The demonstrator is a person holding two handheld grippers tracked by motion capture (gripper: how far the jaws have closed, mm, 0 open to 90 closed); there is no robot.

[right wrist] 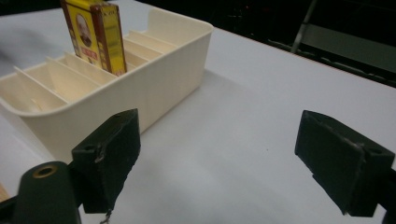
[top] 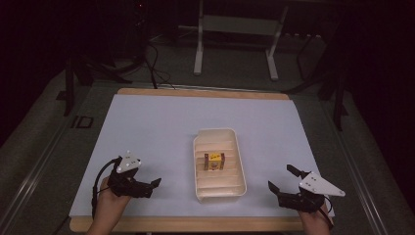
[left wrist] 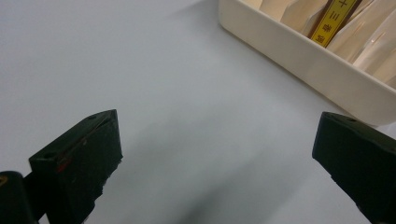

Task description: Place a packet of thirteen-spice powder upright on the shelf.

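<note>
i am watching both hands resting low at the near edge of the table [top: 147, 117], one on each side of the tray [top: 239, 161]. the left hand [top: 108, 198] is coming in from the bottom and gripping the left gripper [top: 152, 185] with its grey plate facing up, and the tool is lying nearly level and pointing across toward the tray's near end. its jaws are standing spread wide with nothing between them. in the left gripper view the white table cover is lying in the gap between the jaws, and the tray [left wrist: 299, 56] is sitting ahead and toward the right-hand jaw, near it, though i cannot tell whether they touch. a yellow strip of the box [left wrist: 332, 21] is peeking out from between the dividers there.

the right hand [top: 317, 220] is holding the right gripper [top: 283, 177] low too, plate up, angled inward and forward toward the tray. its jaws are also spread wide and gripping nothing. in the right gripper view the bare cover is lying between the jaws, and the tray [right wrist: 154, 93] is sitting ahead of the left-hand jaw, its near wall just beyond that jaw's tip.

the box [top: 214, 161] is standing upright in a slot about midway along the tray, between two dividers. in the right gripper view the box [right wrist: 95, 35] is rising well above the tray rim, beyond the left-hand jaw and apart from it. neither gripper is touching the box.
</note>
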